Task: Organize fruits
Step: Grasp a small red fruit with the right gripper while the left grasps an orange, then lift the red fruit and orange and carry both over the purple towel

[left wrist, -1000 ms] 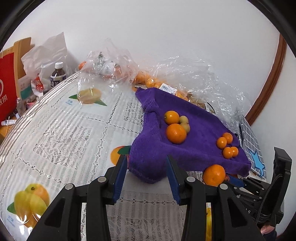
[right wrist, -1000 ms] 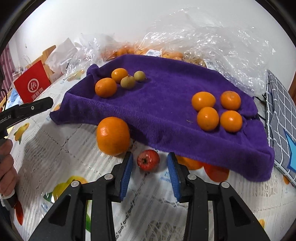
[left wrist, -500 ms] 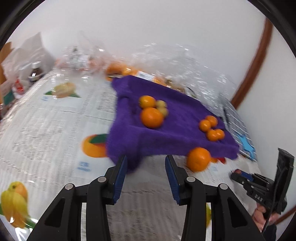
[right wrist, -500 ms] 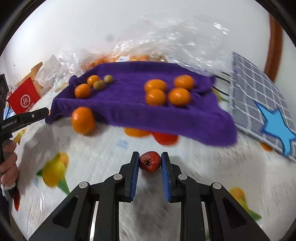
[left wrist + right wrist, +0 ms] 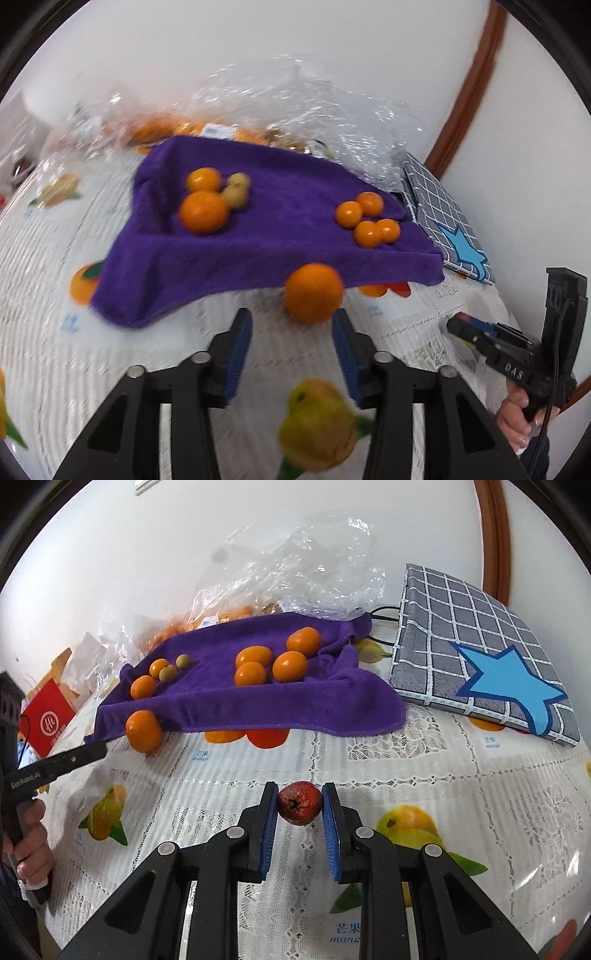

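A purple towel [image 5: 280, 229] [image 5: 221, 701] lies on the lace tablecloth with two groups of fruit: oranges and small green fruits [image 5: 236, 194] at its left, several mandarins [image 5: 367, 221] [image 5: 273, 661] at its right. A loose orange [image 5: 314, 293] [image 5: 144, 731] sits on the cloth by the towel's front edge. My left gripper [image 5: 291, 332] is open, just short of this orange. My right gripper [image 5: 300, 805] is shut on a small red fruit [image 5: 299, 803] held above the table, away from the towel.
A grey checked pad with a blue star [image 5: 480, 657] [image 5: 443, 218] lies right of the towel. Clear plastic bags with more oranges [image 5: 207, 129] [image 5: 295, 568] sit behind it by the wall. A red bag [image 5: 48, 716] stands at far left.
My right gripper closed on the red fruit, lifted it and drew back from the towel. My left gripper swung right toward the loose orange and stays open.
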`<state>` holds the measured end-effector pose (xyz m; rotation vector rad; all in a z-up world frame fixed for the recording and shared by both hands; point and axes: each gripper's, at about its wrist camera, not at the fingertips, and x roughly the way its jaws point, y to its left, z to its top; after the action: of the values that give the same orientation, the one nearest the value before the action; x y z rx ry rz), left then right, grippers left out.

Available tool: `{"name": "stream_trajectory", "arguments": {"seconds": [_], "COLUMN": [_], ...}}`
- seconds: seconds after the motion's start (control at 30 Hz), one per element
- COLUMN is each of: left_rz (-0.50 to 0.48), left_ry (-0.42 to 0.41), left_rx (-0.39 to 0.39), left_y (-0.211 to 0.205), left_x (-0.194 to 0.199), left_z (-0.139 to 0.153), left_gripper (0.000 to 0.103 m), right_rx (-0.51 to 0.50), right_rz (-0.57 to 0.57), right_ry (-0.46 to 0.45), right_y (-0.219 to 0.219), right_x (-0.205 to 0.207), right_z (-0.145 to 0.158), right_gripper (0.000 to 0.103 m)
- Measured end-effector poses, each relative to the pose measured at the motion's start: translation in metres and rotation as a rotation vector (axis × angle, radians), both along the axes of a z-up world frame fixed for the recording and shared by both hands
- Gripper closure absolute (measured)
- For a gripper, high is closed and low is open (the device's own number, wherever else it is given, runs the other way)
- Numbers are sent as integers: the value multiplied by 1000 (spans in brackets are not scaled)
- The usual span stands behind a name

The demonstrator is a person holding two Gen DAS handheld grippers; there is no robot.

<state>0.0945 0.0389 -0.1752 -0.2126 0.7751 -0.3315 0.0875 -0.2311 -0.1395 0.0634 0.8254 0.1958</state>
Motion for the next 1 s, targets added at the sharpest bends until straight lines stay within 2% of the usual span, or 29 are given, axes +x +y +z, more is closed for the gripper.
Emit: {"name": "stream_trajectory", "arguments": {"seconds": [0.03,0.17,0.3,0.43,0.5,0.6,0.77,1.0], "left_rz": [-4,-2,-4,-18,-31,-18,-6,29], "left_ry": [-4,-2,41,44,61,68,18,-31], "left_rx": [17,47,7,-7,-2,-6,-69,-84], "left_y": [-6,-19,-21,-25,-27,-26,-16,-10], "left_x": [5,20,33,38,40,41,32,27], "left_z": [0,-1,-7,-9,-12,-13,-8,1], "left_gripper": [47,45,45,45,46,62,63,63], "right_rx": [-1,-25,-9,23,27,33,40,40], "right_rz": [5,24,26,32,33,43,59,51], "right_ry": [6,7,18,11,12,14,20,16], "right_y": [2,8,6,2,3,4,5,3], "right_x": [0,-1,1,0,0,1,2,3], "right_z": [-1,-1,-3,-2,-2,-2,-3,-3], "right_gripper": [79,79,79,79,79,79,79,79]}}
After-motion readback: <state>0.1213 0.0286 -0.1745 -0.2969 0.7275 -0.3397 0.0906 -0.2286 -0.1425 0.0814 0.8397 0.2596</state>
